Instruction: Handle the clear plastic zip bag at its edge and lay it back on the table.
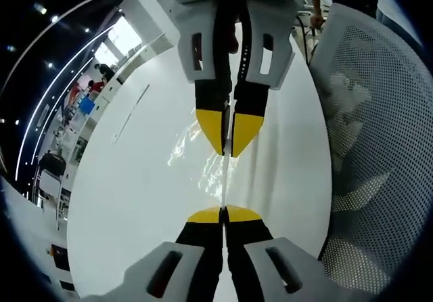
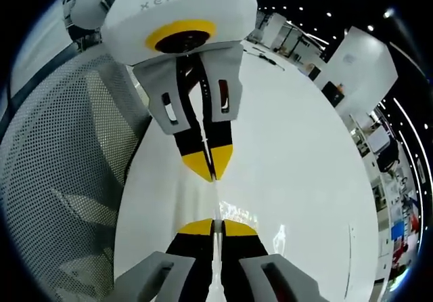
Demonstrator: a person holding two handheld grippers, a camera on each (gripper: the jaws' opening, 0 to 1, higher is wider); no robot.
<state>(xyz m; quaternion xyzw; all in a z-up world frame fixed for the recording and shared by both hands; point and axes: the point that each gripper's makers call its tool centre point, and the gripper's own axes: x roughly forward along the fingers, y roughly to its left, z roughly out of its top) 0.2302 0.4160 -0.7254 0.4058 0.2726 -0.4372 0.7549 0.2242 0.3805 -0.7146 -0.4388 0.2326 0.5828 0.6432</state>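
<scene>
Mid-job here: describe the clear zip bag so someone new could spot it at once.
Start at the white table beside the grey mesh chair. Above it, the left gripper and right gripper face each other tip to tip, fingers closed. The clear plastic zip bag is the thin see-through sheet stretched between them, told from the table only by its shiny wrinkles.

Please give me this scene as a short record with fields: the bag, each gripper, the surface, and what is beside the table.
bag: clear plastic zip bag, stretched edge-on between the two grippers above the table
left gripper: fingers closed on the bag's near edge
right gripper: fingers closed on the opposite edge; seen facing in the left gripper view
surface: white table, glossy, light reflections under the bag
beside table: grey mesh chair
bag state: not yet laid down
</scene>
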